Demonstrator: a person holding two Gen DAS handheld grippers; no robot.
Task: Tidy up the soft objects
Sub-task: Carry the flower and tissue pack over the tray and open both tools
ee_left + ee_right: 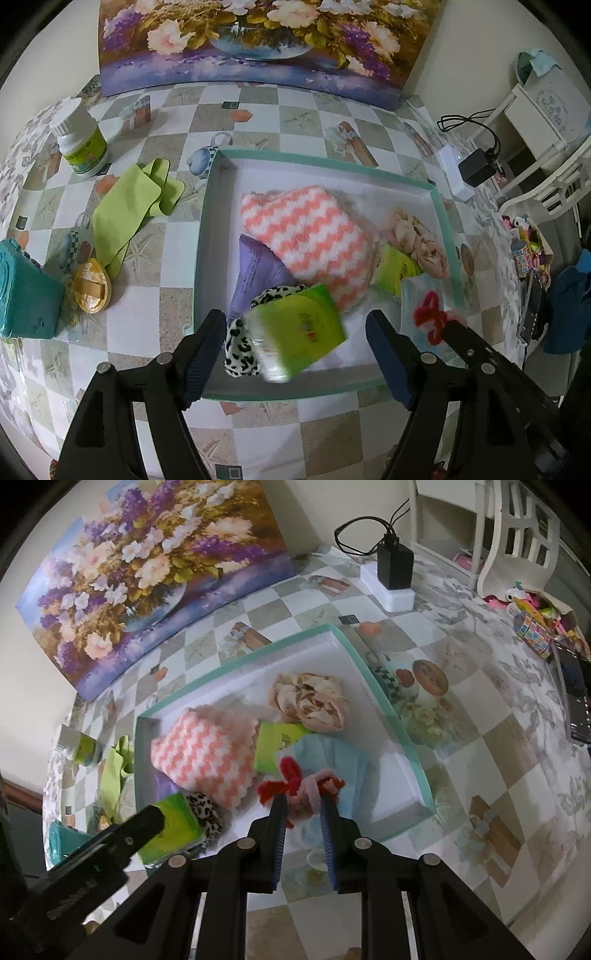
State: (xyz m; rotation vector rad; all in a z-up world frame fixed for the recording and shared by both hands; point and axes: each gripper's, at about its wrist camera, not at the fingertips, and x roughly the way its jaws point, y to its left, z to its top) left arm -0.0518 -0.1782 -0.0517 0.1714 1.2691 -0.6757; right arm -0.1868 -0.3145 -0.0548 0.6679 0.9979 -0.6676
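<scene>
Bench (pixel 258 107): checked cloth; teal tray (pixel 207 229) central, used for gathering softs.
Left tongs (pixel 295 339): spread, green tissue pack (pixel 303 332) released over tray.
Right tongs (pixel 303 805): pinching red-pink yarn toy (pixel 299 782) above tray.

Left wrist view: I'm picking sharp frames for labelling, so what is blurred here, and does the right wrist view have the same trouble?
Left wrist view: the green pack between the open left gripper fingers is motion-smeared, while the tray rim is crisp. Right wrist view: the red-and-pink yarn piece in the right gripper is soft; both views bow at the edges.

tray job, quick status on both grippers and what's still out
Left gripper open, green tissue pack loose between. Right gripper shut on red-pink fuzzy toy. Green cloth outside tray.
</scene>
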